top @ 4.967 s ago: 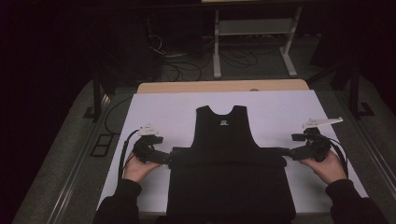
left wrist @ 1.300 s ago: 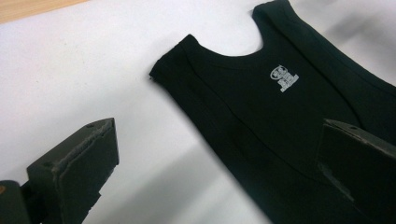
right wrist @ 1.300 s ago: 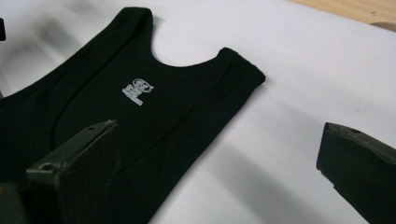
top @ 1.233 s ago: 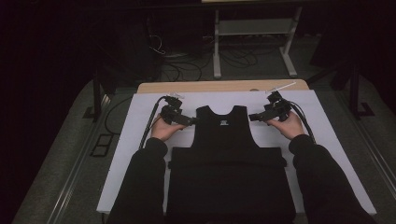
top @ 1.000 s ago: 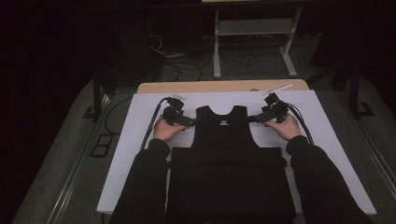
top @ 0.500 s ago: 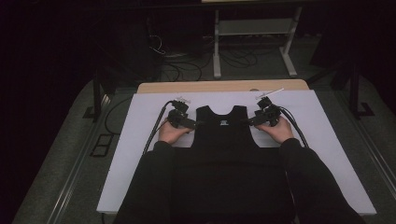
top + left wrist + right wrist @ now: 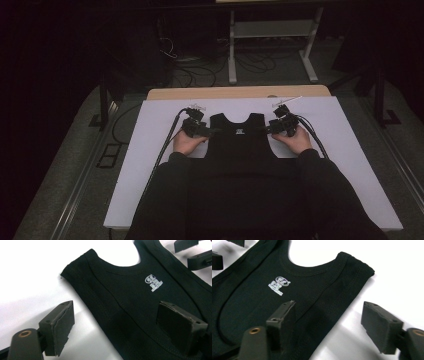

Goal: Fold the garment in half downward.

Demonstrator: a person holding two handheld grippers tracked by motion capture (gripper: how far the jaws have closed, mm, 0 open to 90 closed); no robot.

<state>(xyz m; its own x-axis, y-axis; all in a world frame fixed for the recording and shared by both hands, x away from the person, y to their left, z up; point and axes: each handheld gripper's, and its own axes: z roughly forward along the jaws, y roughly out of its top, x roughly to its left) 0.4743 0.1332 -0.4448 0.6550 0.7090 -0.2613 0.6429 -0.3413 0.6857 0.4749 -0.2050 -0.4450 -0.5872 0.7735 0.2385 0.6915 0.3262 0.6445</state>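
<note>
Black ribbed-cotton tank top (image 7: 239,150) flat on white foam board (image 7: 150,150), long axis toward person, neck away. Small white logo print (image 7: 153,282) below neckline, unreadable. Left gripper (image 7: 120,330) and right gripper (image 7: 337,327) each straddle a shoulder-strap edge; jaws have just been closing, pads not yet pressing.

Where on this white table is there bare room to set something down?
Bare white table lies right of the black vest and left of it, and along the far edge. It is crowded at the vest's shoulders, around the left gripper and right gripper.
</note>
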